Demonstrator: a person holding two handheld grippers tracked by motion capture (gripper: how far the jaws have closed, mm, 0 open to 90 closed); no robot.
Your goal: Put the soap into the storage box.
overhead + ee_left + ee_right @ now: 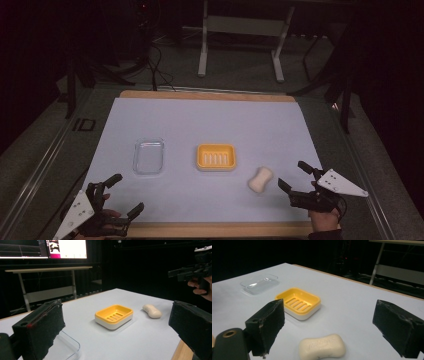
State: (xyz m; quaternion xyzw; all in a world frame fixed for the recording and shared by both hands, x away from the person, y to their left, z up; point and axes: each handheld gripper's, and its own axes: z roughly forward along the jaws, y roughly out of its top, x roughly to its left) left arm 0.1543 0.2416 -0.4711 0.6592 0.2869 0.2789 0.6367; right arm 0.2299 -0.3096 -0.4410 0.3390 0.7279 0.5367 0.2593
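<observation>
Soap, a cream waisted bar (322, 348), lies on the white table sheet (210, 120) just beside the right gripper (296, 177), whose jaws gape empty. Left gripper (124, 194) waits open near the clear plastic lid (148, 156), perhaps touching nothing. Yellow slotted soap dish (216, 157) sits between.

My left gripper (115, 332) has its two black jaws wide apart with nothing between them. Beyond them on the white table (140, 340) sits a yellow soap dish (114, 316), a pale soap bar (152, 311) near it. A clear lid (67, 347) lies by one jaw. My other gripper (190, 272) hangs upper right.
</observation>
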